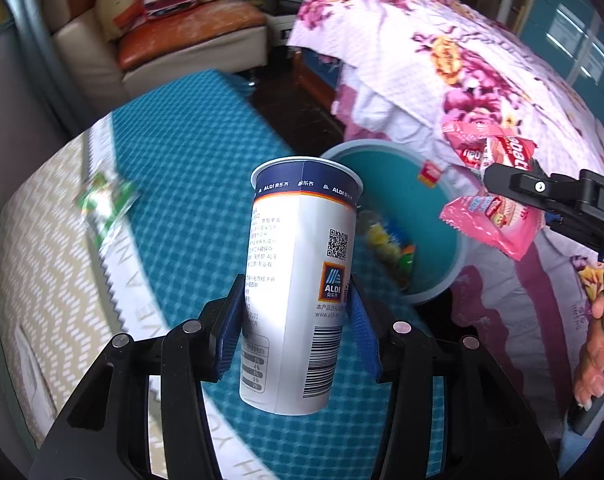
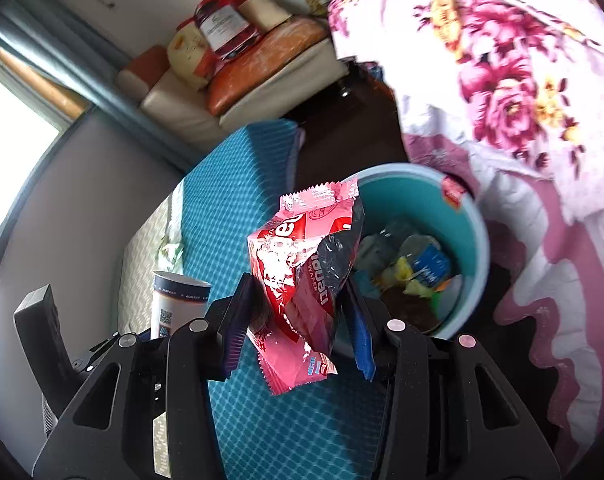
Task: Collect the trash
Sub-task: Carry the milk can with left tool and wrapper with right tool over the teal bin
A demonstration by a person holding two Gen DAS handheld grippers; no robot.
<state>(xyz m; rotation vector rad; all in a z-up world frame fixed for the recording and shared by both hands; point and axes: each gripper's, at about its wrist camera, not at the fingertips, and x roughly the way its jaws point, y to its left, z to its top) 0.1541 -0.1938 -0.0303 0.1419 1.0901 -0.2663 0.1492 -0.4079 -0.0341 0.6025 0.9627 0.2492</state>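
My left gripper (image 1: 296,320) is shut on a white paper cup with a dark blue rim (image 1: 298,280) and holds it upright above the teal mat. The cup also shows in the right wrist view (image 2: 178,300). My right gripper (image 2: 298,316) is shut on a crumpled pink wafer wrapper (image 2: 302,276), held just left of and in front of the teal trash bin (image 2: 473,240). In the left wrist view the right gripper (image 1: 489,178) holds the pink wrapper (image 1: 489,216) over the right rim of the bin (image 1: 453,276). The bin holds several pieces of trash.
A green wrapper (image 1: 106,208) lies on the teal mat (image 1: 190,160) at the left. A floral bedcover (image 1: 481,80) hangs right of the bin. A beige sofa with cushions (image 1: 162,32) stands at the back. A dark floor strip runs between mat and bed.
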